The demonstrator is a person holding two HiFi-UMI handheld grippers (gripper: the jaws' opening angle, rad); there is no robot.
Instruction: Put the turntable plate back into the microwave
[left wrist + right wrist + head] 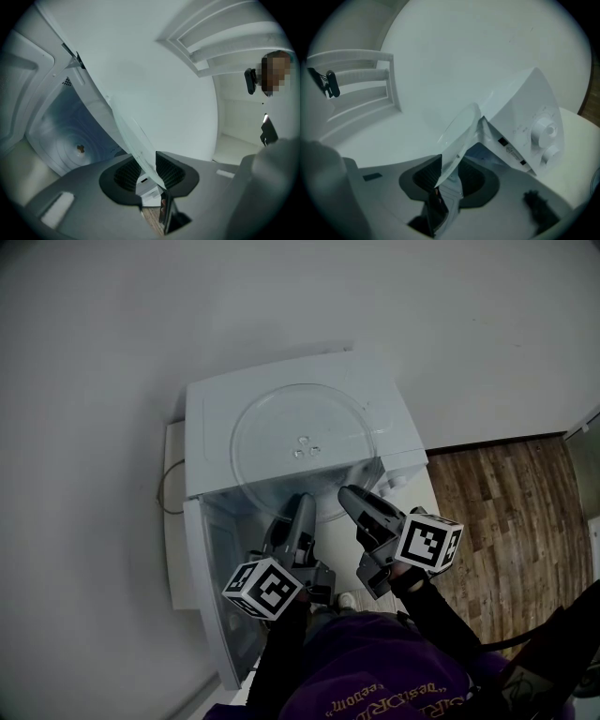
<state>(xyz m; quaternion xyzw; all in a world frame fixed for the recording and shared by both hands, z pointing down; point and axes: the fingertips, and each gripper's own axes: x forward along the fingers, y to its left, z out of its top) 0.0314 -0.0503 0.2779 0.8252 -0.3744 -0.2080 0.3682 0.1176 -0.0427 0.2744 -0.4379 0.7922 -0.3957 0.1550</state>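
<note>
The clear glass turntable plate [300, 427] lies level over the top of the white microwave [211, 395], its near rim overhanging the open front. My left gripper [302, 507] is shut on that rim's left part, and in the left gripper view the plate edge [140, 150] sits between the left gripper [149, 176] pads. My right gripper [349, 498] is shut on the rim just to the right. In the right gripper view the rim [457, 136] fills the gap of the right gripper [446, 180]. Whether the plate rests on the microwave I cannot tell.
The microwave door [220, 587] hangs open at the left. The cavity [56, 136] with its centre coupler [80, 149] shows below the plate. The control knobs [543, 129] are on the panel at the right. A wooden floor [506, 521] lies to the right.
</note>
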